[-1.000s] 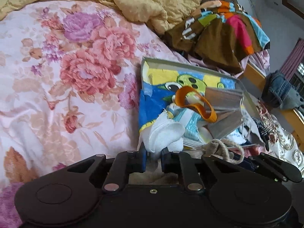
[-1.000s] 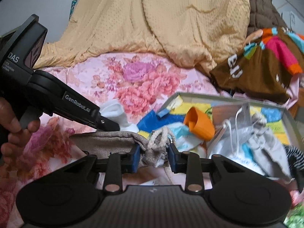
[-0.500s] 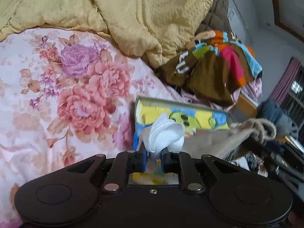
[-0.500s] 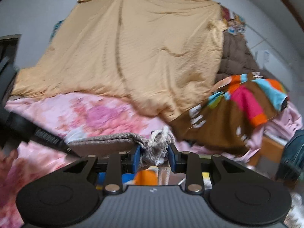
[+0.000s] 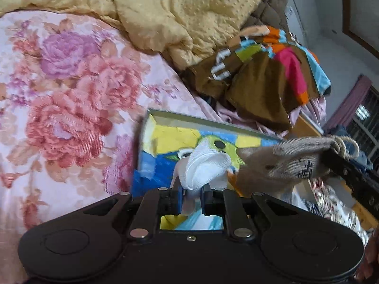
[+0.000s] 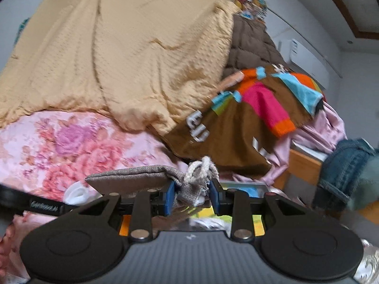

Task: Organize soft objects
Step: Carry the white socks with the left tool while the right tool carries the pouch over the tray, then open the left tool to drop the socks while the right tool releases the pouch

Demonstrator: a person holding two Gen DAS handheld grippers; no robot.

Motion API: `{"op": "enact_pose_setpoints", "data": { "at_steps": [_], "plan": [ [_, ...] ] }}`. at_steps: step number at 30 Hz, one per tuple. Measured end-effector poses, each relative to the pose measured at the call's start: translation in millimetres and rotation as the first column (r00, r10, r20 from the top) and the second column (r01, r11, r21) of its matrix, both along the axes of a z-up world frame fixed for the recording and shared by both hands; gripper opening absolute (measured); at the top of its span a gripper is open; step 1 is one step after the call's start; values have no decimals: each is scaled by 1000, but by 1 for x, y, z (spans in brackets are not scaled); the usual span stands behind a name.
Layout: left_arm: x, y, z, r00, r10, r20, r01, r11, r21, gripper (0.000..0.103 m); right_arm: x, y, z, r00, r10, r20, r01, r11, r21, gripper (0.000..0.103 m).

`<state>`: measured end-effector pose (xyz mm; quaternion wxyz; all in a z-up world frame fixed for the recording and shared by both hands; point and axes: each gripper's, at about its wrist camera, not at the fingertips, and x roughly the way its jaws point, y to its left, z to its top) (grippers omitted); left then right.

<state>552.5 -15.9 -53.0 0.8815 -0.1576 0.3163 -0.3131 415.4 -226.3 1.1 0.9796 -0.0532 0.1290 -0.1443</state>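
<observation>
Two quilts cover the bed: floral (image 5: 59,118) under both grippers, yellow (image 6: 118,47) beyond. Ahead lies a box (image 5: 189,137). Right gripper (image 6: 191,194) pinches a pouch (image 6: 132,179); left gripper (image 5: 191,196) pinches a sock (image 5: 203,168).

Both views are evenly lit by soft daylight; a bright window (image 5: 363,112) is seen at the far right. Shadows are faint. Straight lines are bent toward the fisheye edges, and the floral bedsheet (image 6: 71,146) is smeared by motion blur.
</observation>
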Motion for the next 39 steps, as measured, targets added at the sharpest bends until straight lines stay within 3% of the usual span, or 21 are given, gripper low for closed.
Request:
{"op": "enact_pose_setpoints", "data": {
  "at_steps": [4,8,20,30,39],
  "plan": [
    [0,-7,-15,1000,-19,-14,19,1000,22,16,11,-17,-10,998,-34,-44,37,997,63,35],
    [8,-6,-25,998,-1,-59,1,1000,-3,17,30,-26,-15,995,-52,-82,59,994,96,36],
    [23,-8,-34,990,54,-134,-58,998,-31,25,57,-20,-22,987,-24,-158,36,997,73,44],
    [24,1,-31,981,77,-178,-81,997,-15,44,51,-16,-22,983,0,-185,13,997,70,62],
    [14,6,-24,983,76,-170,-77,997,3,60,39,-13,-15,985,9,-172,5,997,82,75]
  ]
}}
